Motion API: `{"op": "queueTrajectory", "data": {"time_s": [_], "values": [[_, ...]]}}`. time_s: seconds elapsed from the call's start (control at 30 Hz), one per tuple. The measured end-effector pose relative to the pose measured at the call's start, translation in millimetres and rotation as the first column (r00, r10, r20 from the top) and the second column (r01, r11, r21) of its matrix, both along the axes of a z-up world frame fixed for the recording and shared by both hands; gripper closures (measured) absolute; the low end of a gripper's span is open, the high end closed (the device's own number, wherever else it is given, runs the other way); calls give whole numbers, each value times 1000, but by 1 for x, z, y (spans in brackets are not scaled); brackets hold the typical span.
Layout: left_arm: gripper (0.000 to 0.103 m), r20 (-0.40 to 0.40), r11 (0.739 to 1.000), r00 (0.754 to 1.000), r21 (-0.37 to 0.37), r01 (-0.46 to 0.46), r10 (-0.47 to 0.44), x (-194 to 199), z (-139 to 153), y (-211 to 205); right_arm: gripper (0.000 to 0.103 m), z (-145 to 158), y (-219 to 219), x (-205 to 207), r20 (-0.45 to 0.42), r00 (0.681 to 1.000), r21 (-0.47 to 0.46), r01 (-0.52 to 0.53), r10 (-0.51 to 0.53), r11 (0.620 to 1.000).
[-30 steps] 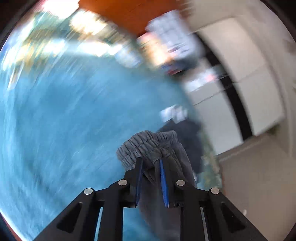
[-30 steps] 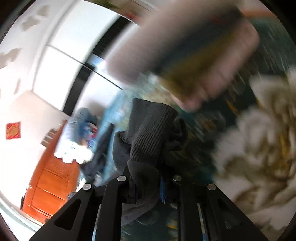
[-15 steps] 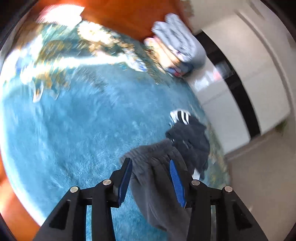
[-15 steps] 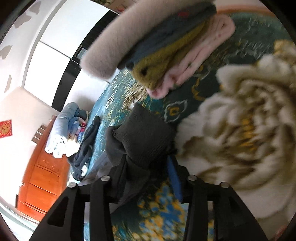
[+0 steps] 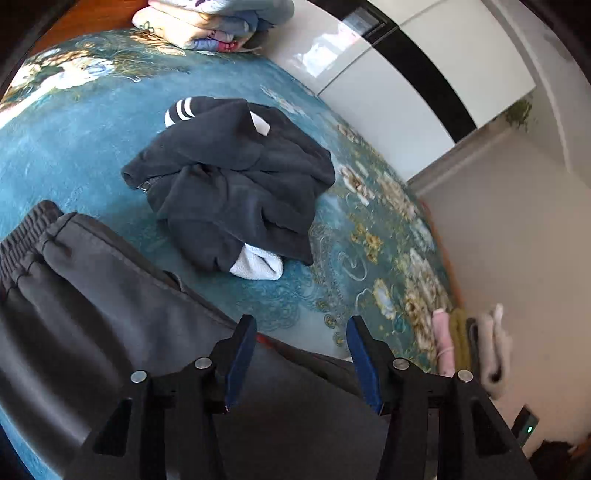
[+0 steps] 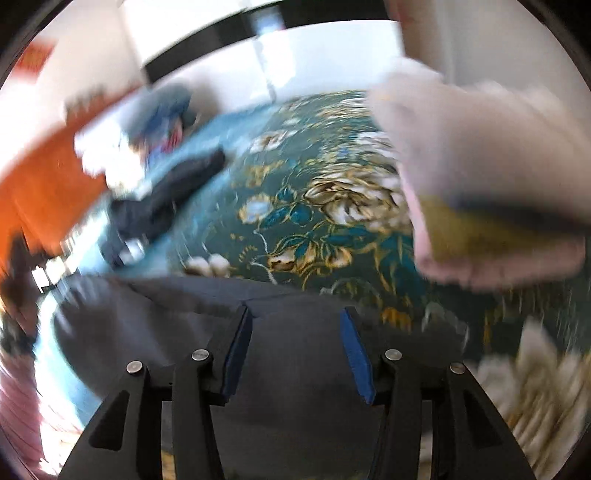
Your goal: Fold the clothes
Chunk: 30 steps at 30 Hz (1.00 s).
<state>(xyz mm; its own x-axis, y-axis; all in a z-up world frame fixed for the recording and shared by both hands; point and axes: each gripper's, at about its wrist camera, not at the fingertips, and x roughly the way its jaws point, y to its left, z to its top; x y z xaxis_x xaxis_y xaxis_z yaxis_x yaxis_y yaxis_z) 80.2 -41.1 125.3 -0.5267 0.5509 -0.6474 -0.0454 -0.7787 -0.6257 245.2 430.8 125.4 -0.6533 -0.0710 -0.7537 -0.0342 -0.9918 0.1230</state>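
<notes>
Grey sweatpants (image 5: 92, 314) lie flat on the blue floral bedspread (image 5: 74, 129), their elastic waistband at the left edge of the left wrist view. My left gripper (image 5: 299, 328) stands open just above them, nothing between its blue pads. A crumpled black garment with white stripes (image 5: 229, 184) lies beyond on the bedspread. In the blurred right wrist view the same grey sweatpants (image 6: 295, 369) spread under my right gripper (image 6: 295, 321), which is open and empty.
A stack of folded clothes in pink, mustard and cream (image 6: 480, 184) sits at the right; the folded stack (image 5: 469, 347) also shows in the left wrist view. Folded bedding (image 5: 207, 22) lies at the far end. White wardrobe doors (image 5: 424, 74) stand behind. An orange wooden cabinet (image 6: 44, 177) is at the left.
Both grippers were shut on the grey sweatpants a second ago, then opened and let them go. The pants now lie flat and both grippers have drawn back above them.
</notes>
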Motion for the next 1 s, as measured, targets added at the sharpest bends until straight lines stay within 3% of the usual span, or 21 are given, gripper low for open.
{"op": "queueTrajectory", "data": {"time_s": [0.1, 0.23, 0.47, 0.53, 0.63, 0.73, 0.83, 0.93, 1.0], "values": [[44, -6, 999, 1000, -37, -22, 22, 9, -2, -12, 52, -6, -9, -24, 84, 987, 84, -145, 138, 986], [42, 17, 994, 996, -56, -92, 93, 23, -16, -38, 52, -24, -26, -50, 207, 930, 127, -335, 305, 934], [42, 58, 986, 985, -57, -160, 163, 48, -38, -65, 52, -48, -50, -42, 358, 848, 224, -485, 392, 845], [42, 62, 984, 983, -54, -167, 170, 51, -42, -66, 60, -55, -56, -38, 401, 820, 246, -526, 408, 814], [42, 66, 983, 982, -43, -176, 179, 52, -46, -66, 83, -51, -50, -30, 372, 843, 264, -496, 387, 827], [42, 56, 986, 985, -35, -160, 162, 52, -44, -62, 94, -44, -50, -25, 328, 870, 283, -461, 367, 841], [42, 41, 990, 989, -26, -142, 143, 55, -40, -59, 98, -27, -56, -21, 281, 883, 317, -456, 377, 832], [42, 25, 991, 991, -29, -134, 134, 57, -37, -60, 98, 1, -44, -26, 188, 918, 319, -394, 350, 862], [42, 28, 989, 989, -30, -144, 145, 56, -39, -63, 98, -2, -36, -38, 159, 938, 302, -342, 307, 890]]}}
